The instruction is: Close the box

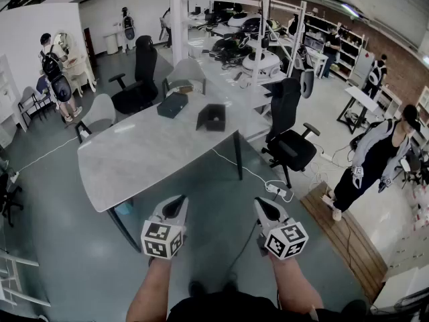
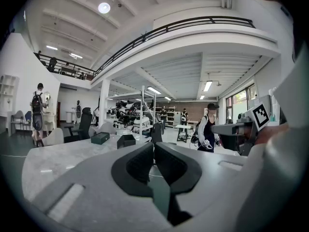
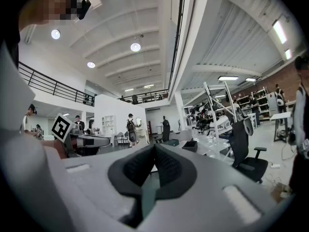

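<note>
holding l gripper, r gripper closed

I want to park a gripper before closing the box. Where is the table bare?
The table is bare over its near half, from the near edge up to the open box and the closed dark box. A gap lies between those two. The far end is crowded: both boxes, with chairs close behind.
</note>
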`<state>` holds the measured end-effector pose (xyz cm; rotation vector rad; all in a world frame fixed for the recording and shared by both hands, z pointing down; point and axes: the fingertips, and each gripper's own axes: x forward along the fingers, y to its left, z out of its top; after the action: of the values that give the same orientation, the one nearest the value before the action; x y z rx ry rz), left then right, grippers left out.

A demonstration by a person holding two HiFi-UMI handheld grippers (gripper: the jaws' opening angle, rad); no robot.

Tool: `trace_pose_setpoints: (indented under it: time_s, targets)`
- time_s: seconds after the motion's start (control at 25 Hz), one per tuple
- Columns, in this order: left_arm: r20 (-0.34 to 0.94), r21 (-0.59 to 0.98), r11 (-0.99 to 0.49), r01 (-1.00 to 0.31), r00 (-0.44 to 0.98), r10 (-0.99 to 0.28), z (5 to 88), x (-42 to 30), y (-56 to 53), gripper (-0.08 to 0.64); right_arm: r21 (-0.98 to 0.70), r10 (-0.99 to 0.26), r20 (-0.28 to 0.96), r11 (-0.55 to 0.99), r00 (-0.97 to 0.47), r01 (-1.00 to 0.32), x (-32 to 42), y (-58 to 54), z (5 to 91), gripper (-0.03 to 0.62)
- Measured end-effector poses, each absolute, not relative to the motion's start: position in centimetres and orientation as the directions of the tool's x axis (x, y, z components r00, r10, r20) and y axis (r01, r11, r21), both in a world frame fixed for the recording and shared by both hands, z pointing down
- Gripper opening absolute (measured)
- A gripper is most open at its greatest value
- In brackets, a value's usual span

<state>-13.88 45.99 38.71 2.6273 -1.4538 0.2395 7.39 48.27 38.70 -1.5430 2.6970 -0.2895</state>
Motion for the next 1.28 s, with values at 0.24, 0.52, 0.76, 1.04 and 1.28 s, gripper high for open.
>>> trace_pose_setpoints:
  time_s: [0.24,0.52,0.76,1.04,1.28]
  targets:
    - [0.205,0.032,-0.521,-0.853,0.516,-0.832,38.7,-12.6,46.2,0.014,-0.163,-0.857,0.073,0.494,-0.509,-0.854,8.8,48.2,38.8,0.002]
    - [0.218,0.042,-0.496,-0.867,0.492,-0.843,39.5,-11.1,46.9,0.014,-0.149,-0.828,0.058,0.546,-0.558,-0.825,9.9,48.8,38.8,0.002]
    - [0.232,0.047,-0.462,-0.886,0.460,-0.857,40.3,-9.5,47.6,0.014,-0.130,-0.797,0.060,0.590,-0.601,-0.797,10.9,49.6,39.5,0.003]
    - [0.247,0.073,-0.419,-0.905,0.424,-0.872,41.5,-8.4,48.9,0.014,-0.152,-0.779,0.081,0.607,-0.621,-0.780,12.6,50.1,40.6,0.003]
    - [0.254,0.081,-0.429,-0.900,0.435,-0.864,42.7,-7.5,47.4,0.014,-0.163,-0.781,0.099,0.599,-0.617,-0.784,13.7,48.5,42.0,0.003]
